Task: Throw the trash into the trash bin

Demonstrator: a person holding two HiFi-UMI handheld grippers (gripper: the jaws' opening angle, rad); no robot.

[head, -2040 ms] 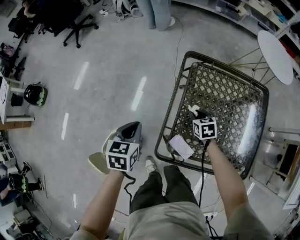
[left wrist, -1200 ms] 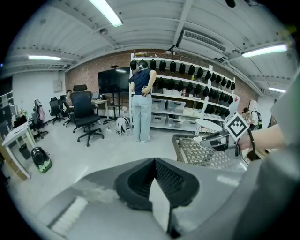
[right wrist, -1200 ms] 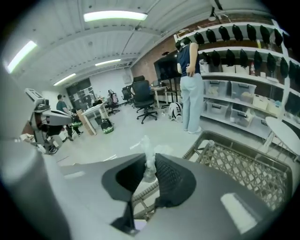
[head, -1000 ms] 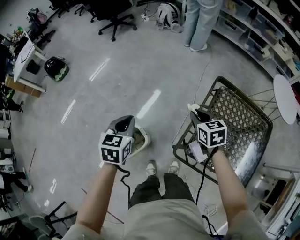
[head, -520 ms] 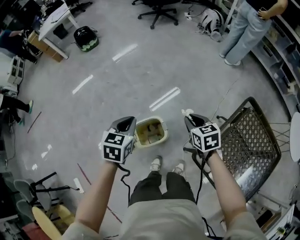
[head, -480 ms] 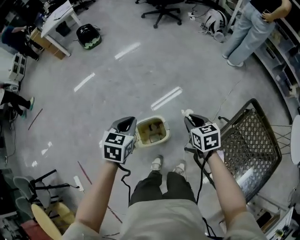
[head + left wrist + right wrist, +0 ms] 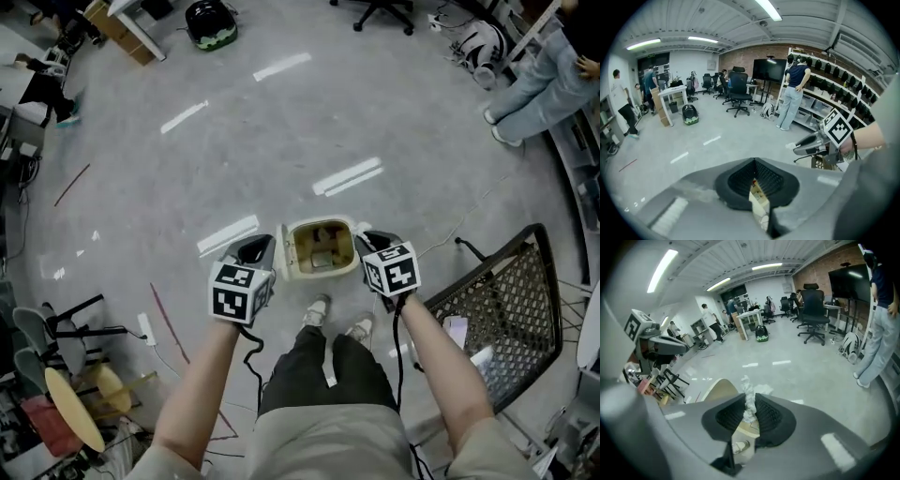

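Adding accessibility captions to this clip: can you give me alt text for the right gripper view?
The right tongs are shut on a crumpled white paper wad, with the cream trash bin just below them. The left tongs show at the left edge; beyond, desks, office chairs and people stand on a grey floor.

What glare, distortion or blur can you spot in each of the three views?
Head view: white glare streaks on the glossy floor. Left gripper view: round fisheye frame, dark corners, curved shelving. Right gripper view: same dark rim, overexposed strip lights; the right gripper has a soft casing, the white trash between its fingers looks sharper.
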